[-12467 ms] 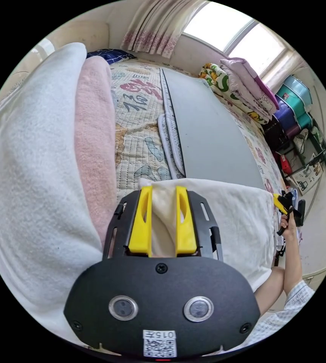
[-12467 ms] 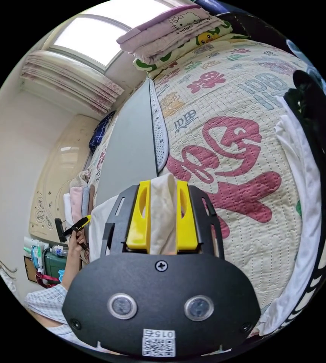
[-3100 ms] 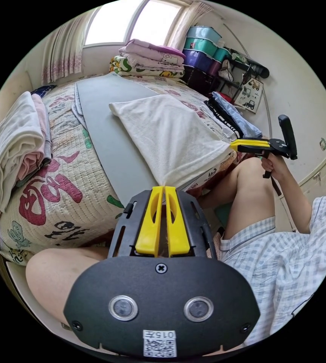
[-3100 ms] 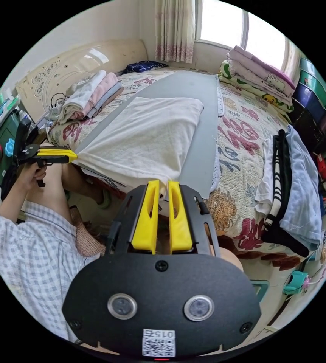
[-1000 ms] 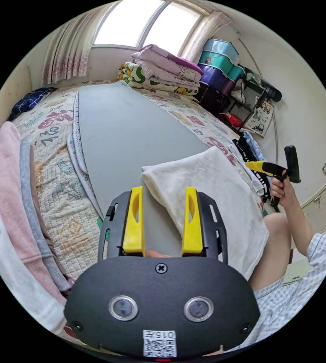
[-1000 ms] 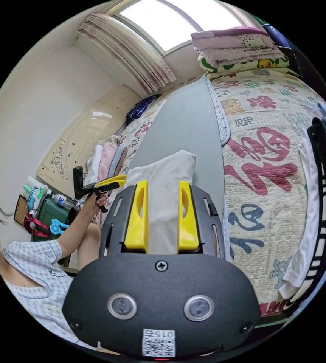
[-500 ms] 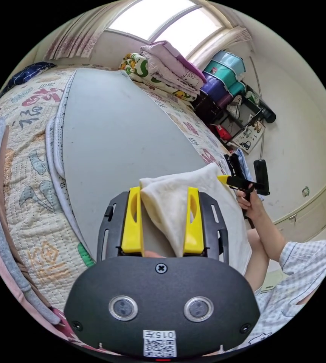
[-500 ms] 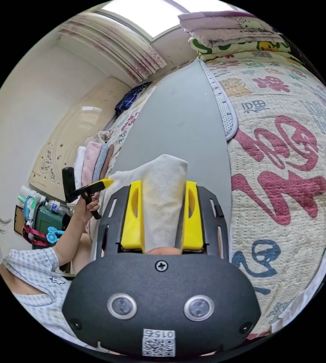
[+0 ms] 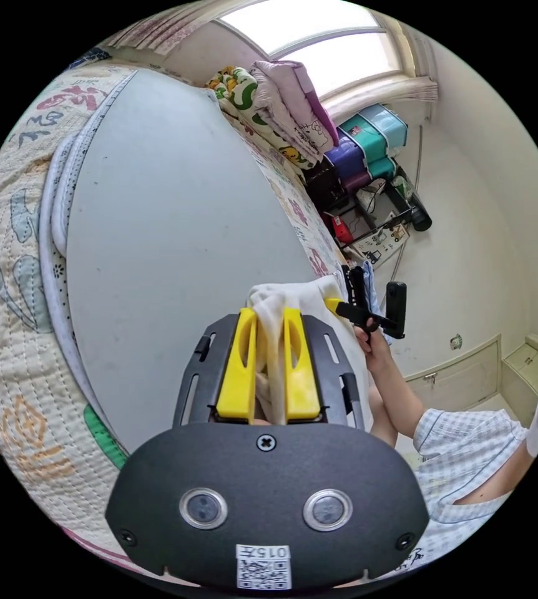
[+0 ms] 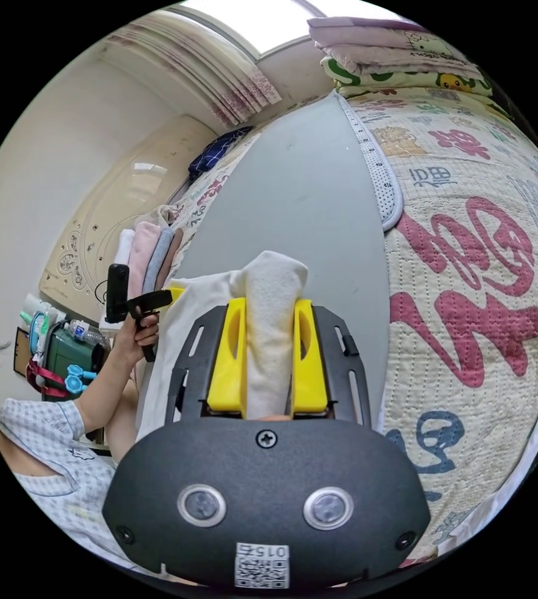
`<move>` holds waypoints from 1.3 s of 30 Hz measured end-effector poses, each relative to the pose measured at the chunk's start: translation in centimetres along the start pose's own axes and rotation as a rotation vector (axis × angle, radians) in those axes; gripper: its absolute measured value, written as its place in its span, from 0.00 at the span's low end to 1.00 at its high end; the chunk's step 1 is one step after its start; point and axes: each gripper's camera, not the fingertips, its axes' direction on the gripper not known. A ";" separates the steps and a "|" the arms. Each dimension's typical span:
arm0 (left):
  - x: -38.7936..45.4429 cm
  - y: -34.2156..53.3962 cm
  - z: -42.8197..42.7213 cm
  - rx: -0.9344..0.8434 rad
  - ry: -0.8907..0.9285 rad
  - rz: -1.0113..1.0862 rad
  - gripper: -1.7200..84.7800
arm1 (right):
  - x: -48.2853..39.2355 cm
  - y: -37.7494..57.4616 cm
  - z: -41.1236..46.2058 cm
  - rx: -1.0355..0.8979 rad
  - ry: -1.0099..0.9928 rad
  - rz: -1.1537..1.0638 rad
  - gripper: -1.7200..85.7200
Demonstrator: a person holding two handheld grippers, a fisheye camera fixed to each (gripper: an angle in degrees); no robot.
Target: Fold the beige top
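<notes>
Left gripper view puts our left gripper [image 9: 269,362] nearest, its yellow jaws pressed together on a bunched corner of the beige top [image 9: 294,299]. From that pinch the cloth runs across the near edge of the grey mat [image 9: 175,218] toward our right gripper [image 9: 334,306], which meets its other corner and is held in a hand [image 9: 372,340]. So the top's long axis lies along the mat's near edge, from one gripper to the other, and the rest of it hangs off that edge on the person's side.

In the right gripper view, our right gripper [image 10: 269,362] has its jaws clamped on a thick roll of the same top [image 10: 272,293], whose rounded end points past the jaw tips toward the far end of the mat [image 10: 306,181]. Our left gripper [image 10: 172,293] touches the top's other corner.

The mat lies on a quilt [image 10: 469,262] printed with big red and blue characters; we cannot read them with any certainty. Beyond the mat's left edge sits a stack of folded clothes [image 10: 147,256]. At the far end we see folded blankets [image 9: 275,112] with cartoon prints, coloured storage boxes [image 9: 362,146] and a window [image 9: 319,34].
</notes>
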 end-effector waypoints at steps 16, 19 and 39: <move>1.4 1.6 -2.6 0.054 -0.069 0.000 0.09 | -0.1 6.5 8.3 0.026 0.179 -0.138 0.12; 2.1 2.1 -3.2 0.058 -0.082 0.015 0.08 | -0.8 8.5 10.4 0.031 0.275 -0.217 0.12; 17.7 14.7 -23.3 0.434 -0.016 0.283 0.06 | -0.1 28.7 7.3 0.416 -0.123 -0.410 0.11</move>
